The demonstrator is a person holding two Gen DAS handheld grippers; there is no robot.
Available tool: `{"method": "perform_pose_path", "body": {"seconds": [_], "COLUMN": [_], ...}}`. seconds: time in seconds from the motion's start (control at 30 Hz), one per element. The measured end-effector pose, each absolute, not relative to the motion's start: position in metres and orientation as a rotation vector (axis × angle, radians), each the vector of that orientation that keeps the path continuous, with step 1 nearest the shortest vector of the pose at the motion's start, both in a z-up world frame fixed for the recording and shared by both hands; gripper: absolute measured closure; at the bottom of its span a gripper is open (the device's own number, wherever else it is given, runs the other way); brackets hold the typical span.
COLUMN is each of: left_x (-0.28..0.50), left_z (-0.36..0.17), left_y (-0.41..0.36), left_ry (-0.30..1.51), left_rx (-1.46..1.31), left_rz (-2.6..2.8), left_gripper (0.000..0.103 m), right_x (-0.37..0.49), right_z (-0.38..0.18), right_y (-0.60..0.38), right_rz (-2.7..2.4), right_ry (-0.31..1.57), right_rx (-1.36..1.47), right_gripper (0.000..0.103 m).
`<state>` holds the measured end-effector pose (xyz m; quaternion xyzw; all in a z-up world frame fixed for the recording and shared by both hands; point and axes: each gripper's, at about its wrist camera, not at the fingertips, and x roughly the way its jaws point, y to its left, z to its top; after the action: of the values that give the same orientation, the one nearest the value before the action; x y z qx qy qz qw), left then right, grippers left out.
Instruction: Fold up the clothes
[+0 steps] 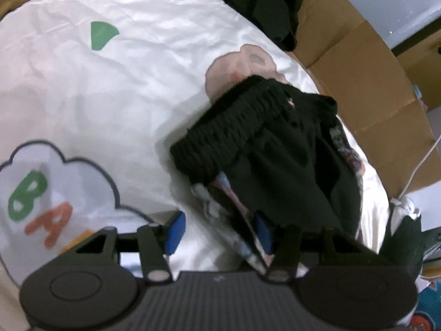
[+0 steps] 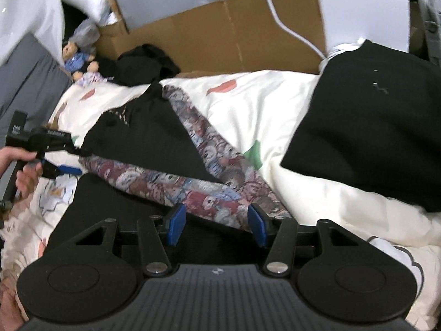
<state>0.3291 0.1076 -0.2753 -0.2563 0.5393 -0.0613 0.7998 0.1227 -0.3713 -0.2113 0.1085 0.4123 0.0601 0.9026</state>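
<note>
Your shorts point(image 2: 143, 140), black with a patterned trim and a gathered waistband point(image 1: 234, 115), lie on the white printed duvet point(image 1: 110, 96) that covers the bed, roughly flattened, with the patterned edge running along their near side. Your left hand-held gripper point(image 1: 217, 231) has its jaws apart: the left blue pad sits over bare duvet, and the right pad is at the near edge of the shorts, partly hidden behind the fabric, so you cannot tell whether it touches. Nothing is pinched between the pads. In the right wrist view you see this same gripper at the far left, held in your hand point(image 2: 19, 165) and reaching the shorts' left edge. Your right hand-held gripper point(image 2: 216, 224) is also open, both blue pads clear of each other, hovering just above the patterned trim at the near edge of the shorts, with no cloth clamped. A second black garment point(image 2: 372, 138) lies on the duvet to the right, well apart from the shorts. Another dark bundle point(image 1: 261, 2) sits at the far edge, against the cardboard point(image 2: 234, 33) that stands behind the bed.
</note>
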Motion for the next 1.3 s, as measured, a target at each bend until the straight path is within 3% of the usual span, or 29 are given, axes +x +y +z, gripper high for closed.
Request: {"method": "perform_pose_path", "body": {"seconds": [0.17, 0.2, 0.23, 0.27, 0.37, 0.8, 1.07, 1.1, 1.13, 1.2, 1.3], "left_x": [0.335, 0.336, 0.337, 0.337, 0.338, 0.356, 0.379, 0.382, 0.387, 0.392, 0.400], "left_z": [-0.280, -0.281, -0.281, -0.281, -0.271, -0.180, -0.157, -0.156, -0.156, -0.157, -0.158], "left_y": [0.114, 0.115, 0.117, 0.117, 0.116, 0.083, 0.051, 0.046, 0.041, 0.033, 0.022], "left_ry": [1.147, 1.143, 1.134, 1.127, 1.104, 1.008, 0.984, 0.984, 0.984, 0.982, 0.977], "left_rx": [-0.581, -0.584, -0.582, -0.578, -0.551, -0.488, -0.473, -0.472, -0.472, -0.471, -0.467], "left_rz": [-0.151, -0.157, -0.165, -0.174, -0.206, -0.302, -0.281, -0.276, -0.271, -0.268, -0.268], "left_gripper": [0.049, 0.052, 0.071, 0.078, 0.082, 0.083, 0.084, 0.084, 0.084, 0.084, 0.084], "right_x": [0.135, 0.136, 0.137, 0.136, 0.137, 0.138, 0.140, 0.140, 0.141, 0.143, 0.145], "right_z": [-0.218, -0.218, -0.219, -0.219, -0.219, -0.221, -0.228, -0.228, -0.228, -0.230, -0.231], "right_y": [-0.353, -0.349, -0.345, -0.342, -0.338, -0.327, -0.332, -0.333, -0.338, -0.343, -0.360], "right_rz": [0.152, 0.153, 0.154, 0.151, 0.177, 0.222, 0.149, 0.144, 0.138, 0.132, 0.080], "right_ry": [0.858, 0.855, 0.851, 0.845, 0.846, 0.854, 0.877, 0.878, 0.885, 0.898, 0.904], "right_rx": [0.154, 0.133, 0.111, 0.088, 0.082, 0.044, -0.003, -0.002, 0.015, 0.047, 0.124], "right_gripper": [0.046, 0.043, 0.040, 0.040, 0.040, 0.040, 0.041, 0.053, 0.072, 0.088, 0.093]}}
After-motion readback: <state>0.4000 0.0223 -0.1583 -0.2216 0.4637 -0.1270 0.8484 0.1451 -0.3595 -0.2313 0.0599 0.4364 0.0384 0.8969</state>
